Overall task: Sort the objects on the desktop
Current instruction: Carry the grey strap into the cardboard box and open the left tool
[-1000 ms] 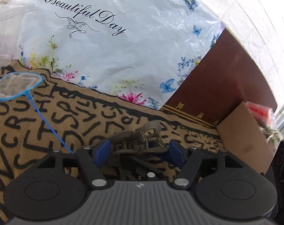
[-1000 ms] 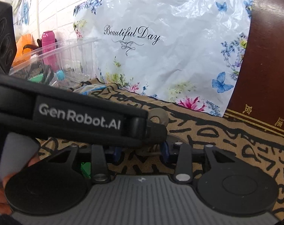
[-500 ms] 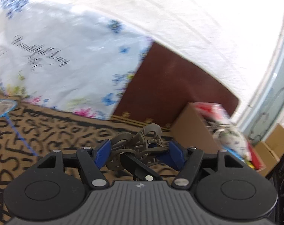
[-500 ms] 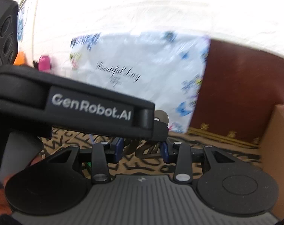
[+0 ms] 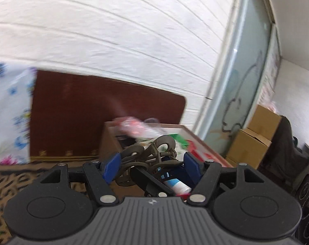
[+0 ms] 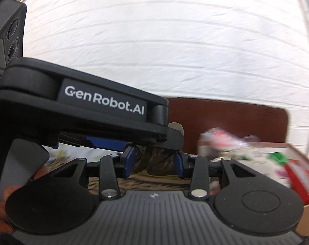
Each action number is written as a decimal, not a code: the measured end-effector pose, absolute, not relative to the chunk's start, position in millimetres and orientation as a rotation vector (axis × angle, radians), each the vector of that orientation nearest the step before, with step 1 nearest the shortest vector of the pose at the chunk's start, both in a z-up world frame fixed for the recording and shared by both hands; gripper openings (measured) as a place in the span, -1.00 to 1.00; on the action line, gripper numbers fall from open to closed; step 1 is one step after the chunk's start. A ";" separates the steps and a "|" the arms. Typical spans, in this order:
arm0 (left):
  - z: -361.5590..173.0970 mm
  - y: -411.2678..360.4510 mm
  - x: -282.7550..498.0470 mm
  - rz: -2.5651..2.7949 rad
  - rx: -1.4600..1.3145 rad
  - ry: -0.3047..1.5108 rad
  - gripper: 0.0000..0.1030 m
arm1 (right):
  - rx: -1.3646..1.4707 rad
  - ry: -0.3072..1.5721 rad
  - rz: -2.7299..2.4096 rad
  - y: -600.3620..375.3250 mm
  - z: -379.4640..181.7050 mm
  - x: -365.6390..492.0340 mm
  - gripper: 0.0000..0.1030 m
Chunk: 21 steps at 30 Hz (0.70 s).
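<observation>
I see a brown metal clamp point(image 5: 148, 155) low in the middle of both views. My left gripper point(image 5: 151, 164) and right gripper point(image 6: 153, 161) both squeeze it. The cardboard box point(image 5: 108, 140) of stuff sits just behind.

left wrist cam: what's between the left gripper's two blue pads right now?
The grey-brown claw hair clip spans the gap between the blue pads of the left gripper, seen in the left wrist view. The cardboard box shows behind it.
</observation>
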<state>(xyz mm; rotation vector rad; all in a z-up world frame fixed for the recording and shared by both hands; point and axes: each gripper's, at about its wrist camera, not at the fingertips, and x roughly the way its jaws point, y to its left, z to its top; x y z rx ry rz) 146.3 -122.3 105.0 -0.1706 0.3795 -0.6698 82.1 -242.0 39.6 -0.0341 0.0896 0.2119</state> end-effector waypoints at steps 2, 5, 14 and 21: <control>110.3 -145.9 153.2 -0.715 -0.149 0.365 0.36 | -0.009 0.073 0.175 -265.4 44.3 83.9 -0.23; 118.2 -182.2 168.1 -0.785 -0.138 0.350 0.36 | 0.023 0.050 0.126 -301.1 53.2 90.0 -0.23; 124.5 -268.2 230.2 -0.864 -0.186 0.384 0.17 | 0.151 0.064 0.081 -411.6 74.4 143.9 -0.24; 100.4 -268.7 276.0 -0.746 -0.347 0.507 0.64 | 0.380 0.207 0.040 -474.3 34.6 199.3 -0.01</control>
